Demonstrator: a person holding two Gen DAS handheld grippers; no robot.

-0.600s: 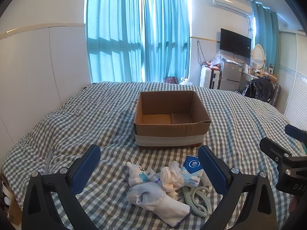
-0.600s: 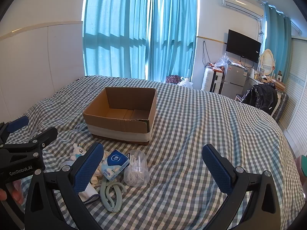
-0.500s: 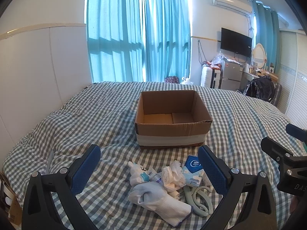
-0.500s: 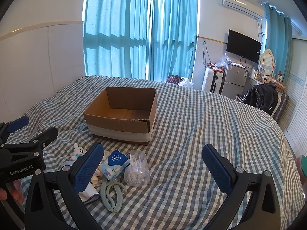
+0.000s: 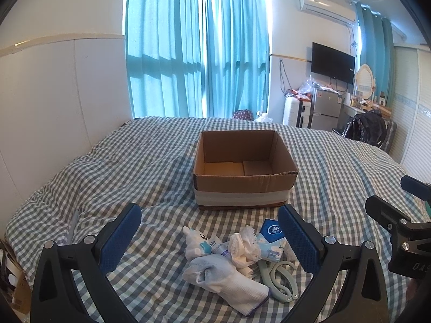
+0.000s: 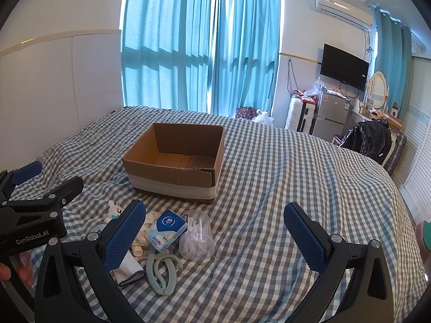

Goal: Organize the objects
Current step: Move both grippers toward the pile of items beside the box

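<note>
Currently: pre-grasp, nothing held.
Bed (image 5: pixel 134 167): carries all items.
Box (image 5: pixel 243 180): cardboard, open top, empty — beyond the pile.
Pile: sock (image 5: pixel 226 282), tissue pack (image 5: pixel 270 239), toy (image 5: pixel 196 242), near edge.
L gripper (image 5: pixel 210 231): fingers wide apart, over pile.
R gripper (image 6: pixel 212 228): fingers apart, empty.
Next: pick 1 item — prob. lower, close, carry to box.

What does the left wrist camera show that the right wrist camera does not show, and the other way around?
Only the left wrist view shows the light blue sock whole, lying at the front of the pile, and the crumpled white tissue in plain sight. Only the right wrist view shows the clear plastic cup lying on its side, holding small white pieces. Both views show the empty cardboard box on the checked bed cover, the blue tissue pack, the small white plush toy and the pale green clip.
</note>
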